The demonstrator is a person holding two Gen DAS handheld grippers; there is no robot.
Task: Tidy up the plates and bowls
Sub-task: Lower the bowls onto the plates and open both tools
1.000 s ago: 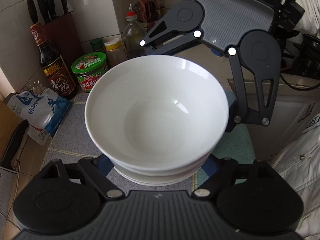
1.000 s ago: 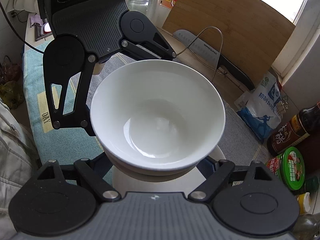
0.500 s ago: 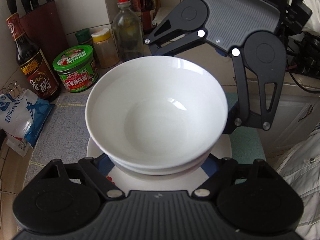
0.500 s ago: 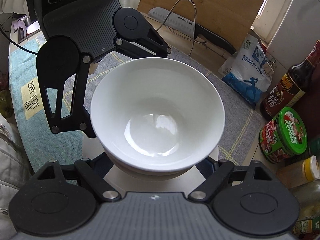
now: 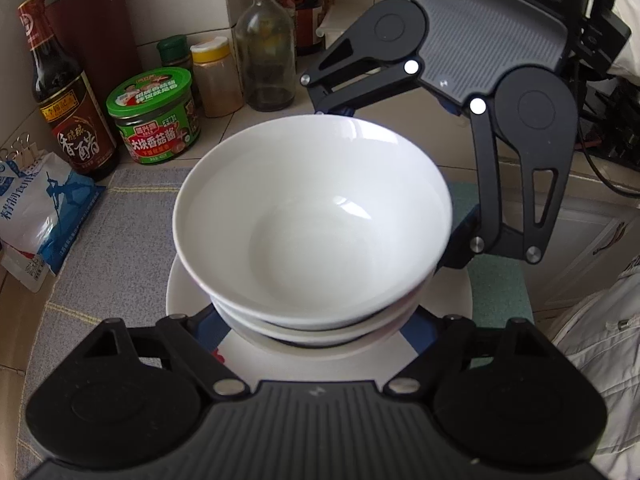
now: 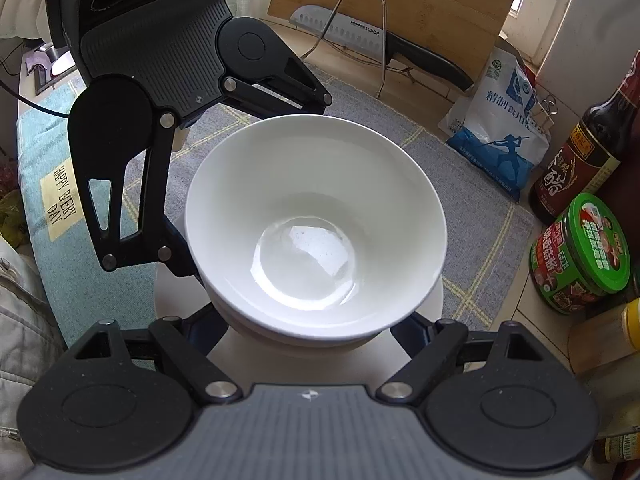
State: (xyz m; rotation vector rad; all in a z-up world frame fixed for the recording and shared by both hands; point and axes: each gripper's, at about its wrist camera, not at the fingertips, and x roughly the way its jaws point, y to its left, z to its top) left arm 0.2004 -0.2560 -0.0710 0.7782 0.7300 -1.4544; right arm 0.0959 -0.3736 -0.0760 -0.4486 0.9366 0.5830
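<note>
Bowls, nested, sat on the plate, both the left claw and right claw grasping the stack; release remained, by my judgement.

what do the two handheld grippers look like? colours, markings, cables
Both match: matte black linkage arms with round pivot discs and silver pins, a ribbed grey body and blue finger pads. The right gripper has two white dots; a black cable trails behind the left gripper.
</note>
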